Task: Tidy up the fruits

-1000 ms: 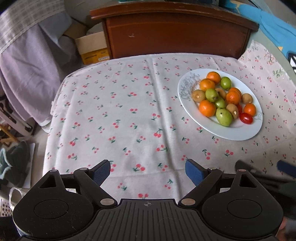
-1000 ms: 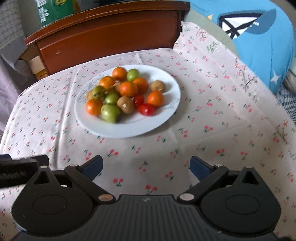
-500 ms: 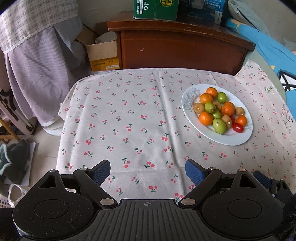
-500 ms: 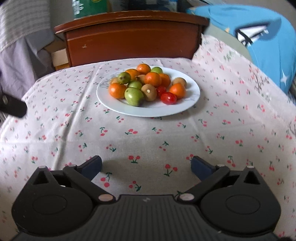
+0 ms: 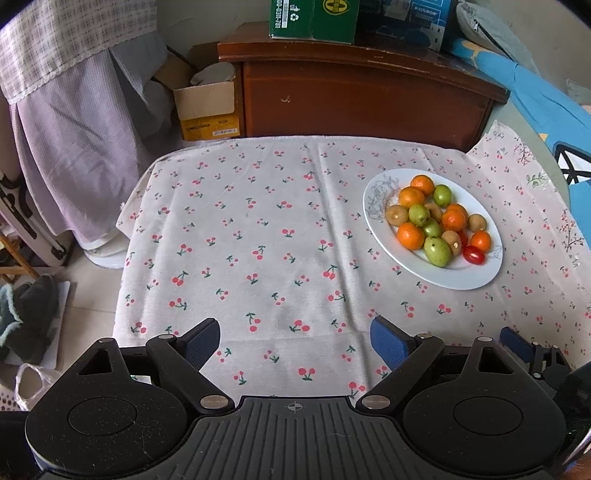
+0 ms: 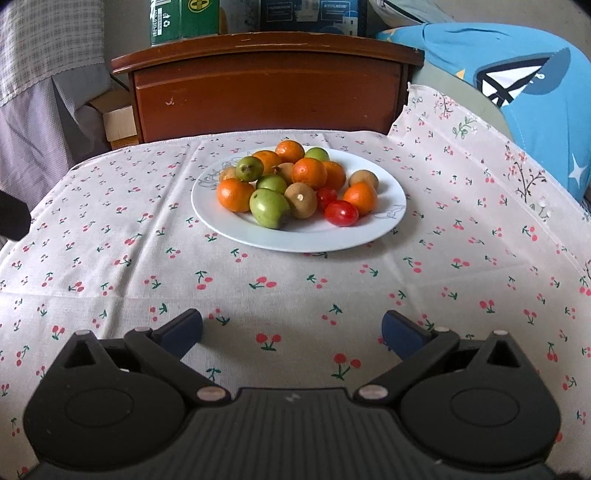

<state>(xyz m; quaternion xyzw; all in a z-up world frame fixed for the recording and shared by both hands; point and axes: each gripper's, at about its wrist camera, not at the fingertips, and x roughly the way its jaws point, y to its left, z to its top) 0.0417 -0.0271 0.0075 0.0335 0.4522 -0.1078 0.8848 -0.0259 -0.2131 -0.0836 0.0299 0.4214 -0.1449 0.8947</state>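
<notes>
Compared with a second ago, when the left view had the plate close and cut off the top of the cabinet, that camera has pulled back and up a bit, so now the whole cherry-print tablecloth [image 5: 258, 236] shows, plus the wooden cabinet [image 5: 362, 96] and the green box [image 5: 314, 18] on top of it. The right view went the other way: it dropped lower, and the white plate [image 6: 295, 236] now sits dead ahead instead of off to the left. Both claws are wide open with nothing between the pads; the left gripper [image 5: 295, 341] hangs over bare cloth with the plate [image 5: 454, 280] well off to its upper right, and the right gripper [image 6: 291, 330] has the plate straight in front, still well apart from its blue pads [image 6: 400, 332]. The pile, big to small, as far as I can count in the right view: six oranges [image 6: 236, 194], five green fruits [image 6: 269, 207] with the nearest one biggest, about four brown kiwi-looking ones [image 6: 301, 199] (one half buried, so not sure), and two cherry tomatoes [image 6: 341, 213] at the near edge. All the fruit is on the plate.
</notes>
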